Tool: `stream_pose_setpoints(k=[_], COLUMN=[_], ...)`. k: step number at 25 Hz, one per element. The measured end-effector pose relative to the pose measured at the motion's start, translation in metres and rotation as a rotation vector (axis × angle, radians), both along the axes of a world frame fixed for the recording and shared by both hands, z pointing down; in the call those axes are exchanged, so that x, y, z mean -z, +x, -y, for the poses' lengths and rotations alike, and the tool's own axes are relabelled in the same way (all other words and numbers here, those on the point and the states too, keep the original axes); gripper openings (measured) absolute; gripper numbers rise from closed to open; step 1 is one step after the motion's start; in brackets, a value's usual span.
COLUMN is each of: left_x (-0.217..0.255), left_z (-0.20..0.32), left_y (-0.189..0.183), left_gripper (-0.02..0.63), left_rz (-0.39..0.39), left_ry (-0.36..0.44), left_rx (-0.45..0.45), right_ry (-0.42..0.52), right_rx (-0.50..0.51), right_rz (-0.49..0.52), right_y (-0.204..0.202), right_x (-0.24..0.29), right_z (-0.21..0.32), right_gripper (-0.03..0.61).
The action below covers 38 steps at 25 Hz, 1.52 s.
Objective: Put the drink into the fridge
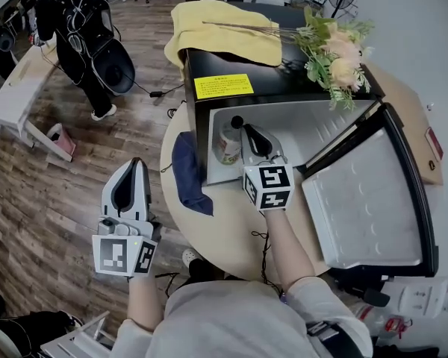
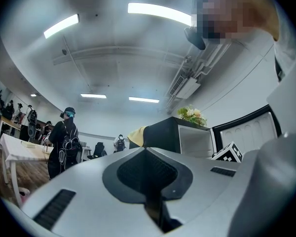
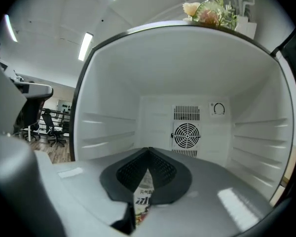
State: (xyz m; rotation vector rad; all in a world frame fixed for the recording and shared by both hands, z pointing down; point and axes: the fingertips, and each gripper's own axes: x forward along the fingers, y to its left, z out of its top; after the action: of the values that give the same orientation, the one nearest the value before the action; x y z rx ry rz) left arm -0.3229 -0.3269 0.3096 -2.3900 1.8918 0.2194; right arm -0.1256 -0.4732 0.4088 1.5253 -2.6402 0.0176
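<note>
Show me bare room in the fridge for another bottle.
Bare: the fridge floor from the right claw across to the right wall, and back to the fan. Crowded: the front left, where the drink stands beside the claw.

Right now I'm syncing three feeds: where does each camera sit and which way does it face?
Head view: on the head, down at the open fridge; forearms, left gripper, right gripper show.
Left gripper view: along its shut jaws, toward the fridge.
Right gripper view: along its shut jaws, into the fridge.
Shared: the fridge.
</note>
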Motion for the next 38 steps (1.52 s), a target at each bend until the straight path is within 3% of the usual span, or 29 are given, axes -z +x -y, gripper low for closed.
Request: stream_pose_setpoints(k=[1,18,38], left_x=[0.001,0.011,0.018], left_z=[-0.001,-0.027,-0.061], left_y=[0.004,0.083,0.146], left_gripper=[0.008,0.008,0.008], left_rz=[0.0,-0.003,0.002], left_ry=[0.002,0.031,0.055], left_rx=[-0.004,-0.068,-0.099], right_ry=[0.0,0.07,0.135], right_rx=[0.005,0.027,-0.015], right_rz=[0.0,0.046,0.093], right_y=[0.004,0.072,0.148], right_x=[0.001,0.037,0.066], right_z=[-0.006,-0.094,-0.162], right_gripper=[0.011,0.011,0.011])
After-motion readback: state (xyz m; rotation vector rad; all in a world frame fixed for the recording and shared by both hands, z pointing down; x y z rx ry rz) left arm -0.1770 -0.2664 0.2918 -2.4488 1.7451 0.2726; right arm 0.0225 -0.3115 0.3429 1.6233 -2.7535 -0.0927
